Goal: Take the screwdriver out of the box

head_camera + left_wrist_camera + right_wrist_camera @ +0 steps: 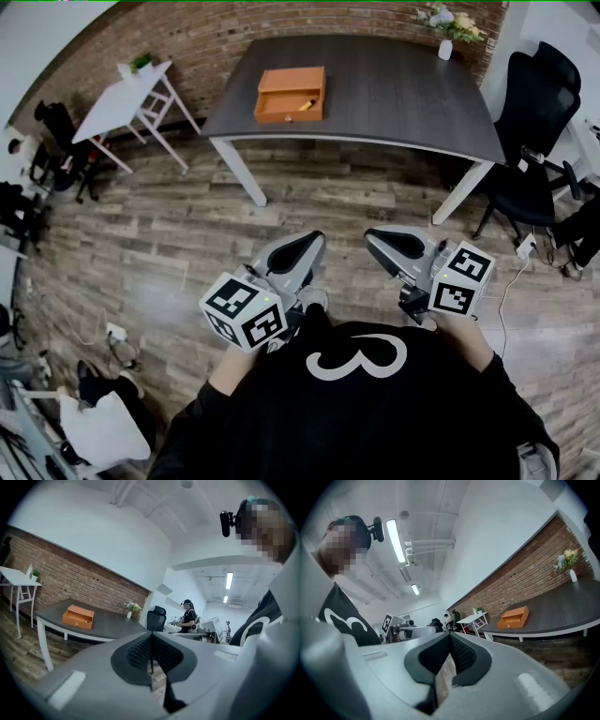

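Observation:
An orange box (pixel 291 94) with an open drawer stands on the dark table (pixel 394 94) far ahead, across a stretch of wooden floor. A small yellow-handled thing, probably the screwdriver (pixel 306 105), lies in the drawer. I hold both grippers close to my body, well short of the table. My left gripper (pixel 314 239) is shut with nothing in it, and its pads meet in the left gripper view (pixel 150 644). My right gripper (pixel 373 236) looks shut and empty too (pixel 449 641). The box shows small in both gripper views (pixel 78 616) (pixel 513 616).
A vase of flowers (pixel 447 33) stands at the table's far right corner. A black office chair (pixel 539 103) is right of the table and a small white table (pixel 122 98) is left of it. A cable and socket (pixel 520 248) lie on the floor. A person (pixel 188 616) stands at desks behind.

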Tool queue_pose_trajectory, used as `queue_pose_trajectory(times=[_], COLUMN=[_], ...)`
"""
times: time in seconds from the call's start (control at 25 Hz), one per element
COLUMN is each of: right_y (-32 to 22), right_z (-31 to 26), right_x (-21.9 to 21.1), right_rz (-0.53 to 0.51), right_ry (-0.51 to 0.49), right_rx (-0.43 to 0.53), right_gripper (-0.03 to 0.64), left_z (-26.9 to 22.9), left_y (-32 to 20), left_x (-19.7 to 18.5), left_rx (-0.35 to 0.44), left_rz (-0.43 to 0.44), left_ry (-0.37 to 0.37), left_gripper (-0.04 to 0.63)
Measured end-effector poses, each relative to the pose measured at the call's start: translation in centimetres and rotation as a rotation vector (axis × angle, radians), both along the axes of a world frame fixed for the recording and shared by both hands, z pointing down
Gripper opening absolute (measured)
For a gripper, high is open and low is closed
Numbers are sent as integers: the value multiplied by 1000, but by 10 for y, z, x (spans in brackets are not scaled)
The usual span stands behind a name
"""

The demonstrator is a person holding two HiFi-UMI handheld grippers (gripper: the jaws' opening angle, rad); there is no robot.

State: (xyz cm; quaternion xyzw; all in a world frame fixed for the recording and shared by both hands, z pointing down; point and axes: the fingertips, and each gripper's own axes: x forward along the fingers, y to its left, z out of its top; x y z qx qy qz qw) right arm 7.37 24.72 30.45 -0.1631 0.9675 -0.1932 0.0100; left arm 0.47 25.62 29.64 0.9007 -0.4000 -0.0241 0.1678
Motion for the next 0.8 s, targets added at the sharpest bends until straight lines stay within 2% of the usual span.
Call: queue_pose_trajectory(times=[0.4, 0.8], right_y=[-26, -87], right_z=[13, 33], right_x=[-15, -42], right_rz=[36, 99], right_ry=[9, 21], right_rx=[-34, -97], right_gripper=[2, 2], left_z=[15, 45], left_y=[-30, -104], left_x=[-24, -64], left_rx=[-59, -148], left_rz=[-4, -3], left_ry=[-1, 2], left_gripper=[17, 17])
